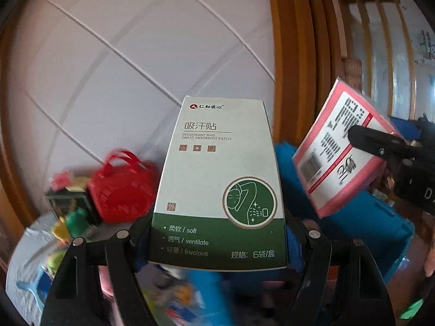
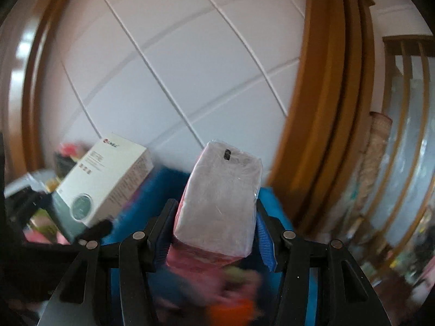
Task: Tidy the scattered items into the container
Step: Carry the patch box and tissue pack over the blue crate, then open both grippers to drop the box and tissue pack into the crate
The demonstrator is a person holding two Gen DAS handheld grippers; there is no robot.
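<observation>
My left gripper [image 1: 217, 228] is shut on a white and green patch box [image 1: 217, 179], held upright in the air; the box also shows in the right wrist view [image 2: 103, 179]. My right gripper [image 2: 214, 217] is shut on a pink plastic-wrapped pack [image 2: 220, 198], also lifted; the pack shows at the right of the left wrist view [image 1: 342, 149] with a right gripper finger [image 1: 380, 144] on it. A blue container [image 1: 367, 231] lies below and behind both held items; it also shows in the right wrist view [image 2: 163, 190].
A red toy handbag [image 1: 122, 187], a dark green box [image 1: 68, 203] and several small colourful items lie on the cloth-covered table [image 1: 30, 247] at left. A white panelled wall [image 1: 136, 68] and a wooden door frame [image 1: 296, 54] stand behind.
</observation>
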